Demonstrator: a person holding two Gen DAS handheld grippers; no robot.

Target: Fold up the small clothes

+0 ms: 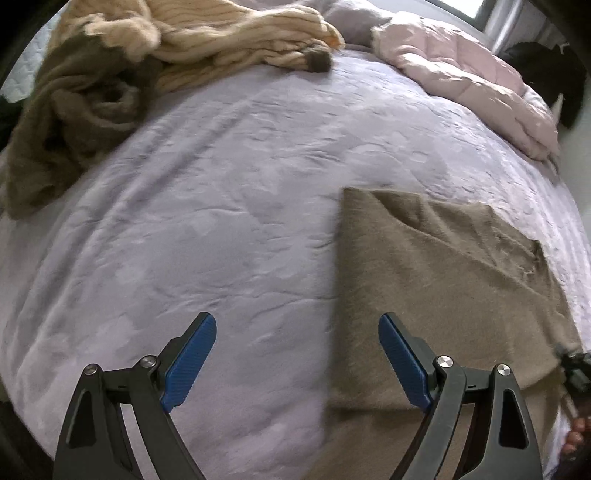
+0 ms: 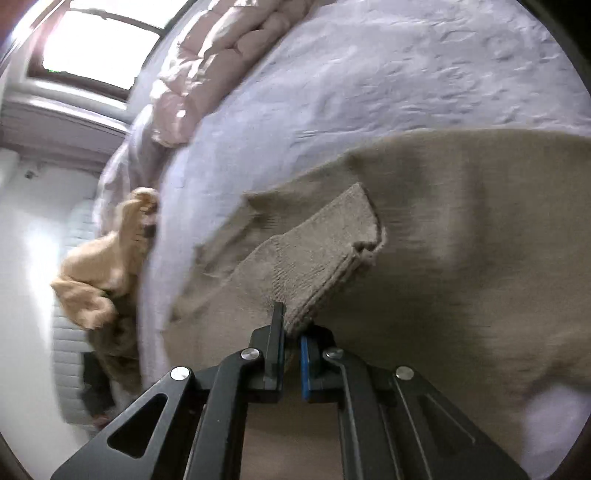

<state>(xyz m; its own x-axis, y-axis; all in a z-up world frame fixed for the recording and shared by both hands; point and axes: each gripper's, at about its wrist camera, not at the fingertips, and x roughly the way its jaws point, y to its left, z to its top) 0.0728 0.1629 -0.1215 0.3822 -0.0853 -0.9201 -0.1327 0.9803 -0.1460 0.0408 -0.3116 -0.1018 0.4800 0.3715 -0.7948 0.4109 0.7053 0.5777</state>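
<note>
Lavender bedspread, quilted and faintly crinkled, fills both of my views, with daylight from a window at the far end of the room.

I have my right gripper pinched nearly closed on the ribbed cuff of a taupe knit sweater, the cuff standing up off the body of the garment between the blue pads. My left gripper is spread wide and holds nothing; it hangs over bare bedspread, with its right finger above the sweater's near left edge.

From here the sweater lies to the right of centre on the bed, its body flat and roughly squared, a sleeve laid diagonally across it.

I judge it light, limp and slightly fuzzy: it should drape rather than hold a crease, and the knit looks grippy enough not to slip from the pads. The doubled ribbing at the cuff and the hem edges seem the firmest places to take it; pinching mid-panel would likely only pull up a single stretchy layer.

Farther off, at the far left, sits a heap of cream cable-knit over a darker brown garment, and at the far right a pink puffy duvet, bunched.
</note>
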